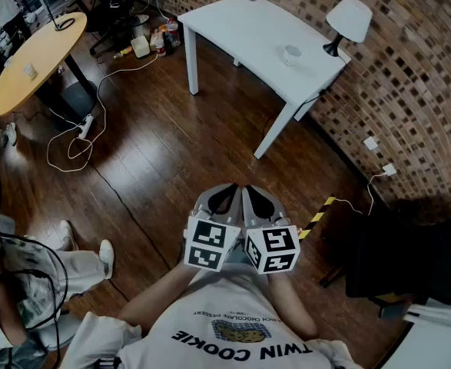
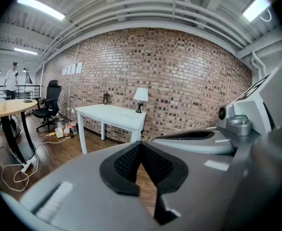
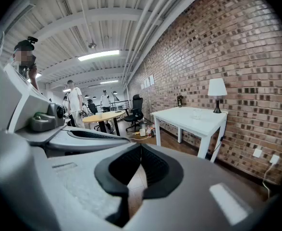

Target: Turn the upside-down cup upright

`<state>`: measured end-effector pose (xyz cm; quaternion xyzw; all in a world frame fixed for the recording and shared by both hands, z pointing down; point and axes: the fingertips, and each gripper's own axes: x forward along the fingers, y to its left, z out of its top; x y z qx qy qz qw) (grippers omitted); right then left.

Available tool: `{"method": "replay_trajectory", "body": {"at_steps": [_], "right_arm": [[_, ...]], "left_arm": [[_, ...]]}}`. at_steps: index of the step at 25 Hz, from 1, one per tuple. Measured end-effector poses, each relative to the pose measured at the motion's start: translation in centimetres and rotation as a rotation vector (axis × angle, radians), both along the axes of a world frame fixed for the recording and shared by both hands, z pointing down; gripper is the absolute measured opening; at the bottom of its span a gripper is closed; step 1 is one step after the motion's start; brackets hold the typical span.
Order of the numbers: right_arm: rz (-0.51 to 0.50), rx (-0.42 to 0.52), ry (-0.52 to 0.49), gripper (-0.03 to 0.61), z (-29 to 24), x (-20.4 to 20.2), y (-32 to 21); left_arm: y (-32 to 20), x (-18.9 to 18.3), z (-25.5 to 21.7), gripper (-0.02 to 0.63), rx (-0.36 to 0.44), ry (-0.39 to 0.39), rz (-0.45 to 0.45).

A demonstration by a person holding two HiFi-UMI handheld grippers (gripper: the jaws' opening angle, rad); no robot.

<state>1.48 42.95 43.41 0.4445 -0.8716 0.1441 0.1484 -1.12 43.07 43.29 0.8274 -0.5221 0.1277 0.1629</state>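
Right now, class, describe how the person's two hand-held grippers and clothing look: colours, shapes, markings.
The left hand-held gripper and the right hand-held gripper have smooth grey bodies with black ribbed pads at the tips. Each carries a white cube printed with black square markers. The person wears a white short-sleeved T-shirt with dark lettering.

cup (image 1: 291, 53) on table (image 1: 233, 28) | lamp (image 1: 347, 20) right of cup | round table (image 1: 42, 43) far left

Two grippers (image 1: 223, 200) (image 1: 260, 202), one white table (image 1: 240, 29), one round table (image 1: 33, 56), one lamp (image 1: 348, 18) and two wall sockets (image 1: 371, 143) (image 1: 389, 169) are counted. One cup (image 1: 291, 53) is seen on the white table.
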Motion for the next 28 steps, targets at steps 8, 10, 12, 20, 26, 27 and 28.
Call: {"method": "replay_trajectory", "body": {"at_steps": [8,10,12,20,26,27,28], "right_arm": [[0.009,0.001,0.002,0.003,1.1,-0.9,-4.0],[0.01,0.003,0.004,0.003,1.5,-0.8,-5.7],[0.01,0.006,0.004,0.003,1.7,-0.4,-8.0],[-0.018,0.013,0.008,0.003,1.6,1.5,-18.6],[-0.022,0.004,0.02,0.005,1.2,4.2,-26.7],[-0.022,0.002,0.019,0.005,1.2,4.6,-27.8],[-0.021,0.003,0.019,0.005,1.2,5.0,-28.8]], "left_arm": [[-4.0,-0.9,1.3,0.003,-0.01,0.005,0.01],[-5.5,-0.7,1.8,0.003,-0.015,0.004,0.012],[-7.6,-0.3,2.1,0.003,-0.019,0.002,0.012],[-18.6,1.5,2.2,0.003,-0.027,0.0,-0.019],[-26.8,4.4,1.7,0.003,-0.037,0.0,-0.008],[-27.9,4.9,1.7,0.003,-0.039,-0.004,-0.005],[-29.0,5.3,1.7,0.003,-0.04,-0.01,-0.003]]}}
